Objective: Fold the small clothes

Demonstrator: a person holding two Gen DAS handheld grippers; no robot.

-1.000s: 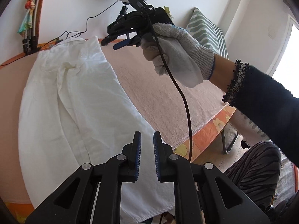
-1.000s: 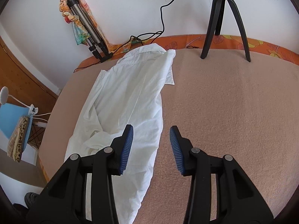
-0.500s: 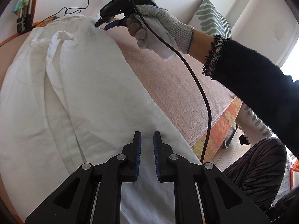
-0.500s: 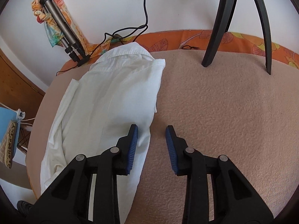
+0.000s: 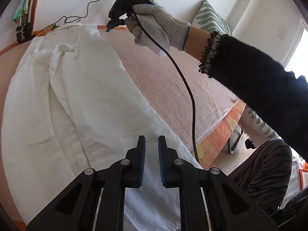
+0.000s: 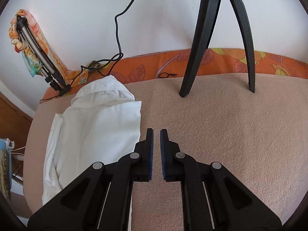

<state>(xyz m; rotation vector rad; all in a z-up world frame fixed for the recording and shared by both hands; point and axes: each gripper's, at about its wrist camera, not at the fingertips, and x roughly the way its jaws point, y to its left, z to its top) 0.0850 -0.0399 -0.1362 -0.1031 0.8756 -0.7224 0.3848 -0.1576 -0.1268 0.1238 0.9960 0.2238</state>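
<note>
shirt lies long across the pink blanket, filling the left and centre of my left view, its collar end at the upper left. my left gripper hangs low over the near hem, fingers narrow with a slim gap, nothing between them. my right gripper sits at lower centre of its own view, fingers nearly together and empty, just beside the shirt's right edge near the collar. risk as i judge it: with so little gap, either gripper could slide over the cloth or pinch only one layer, dragging the fold crooked. the cable trailing from my right hand may snag the fabric.
</note>
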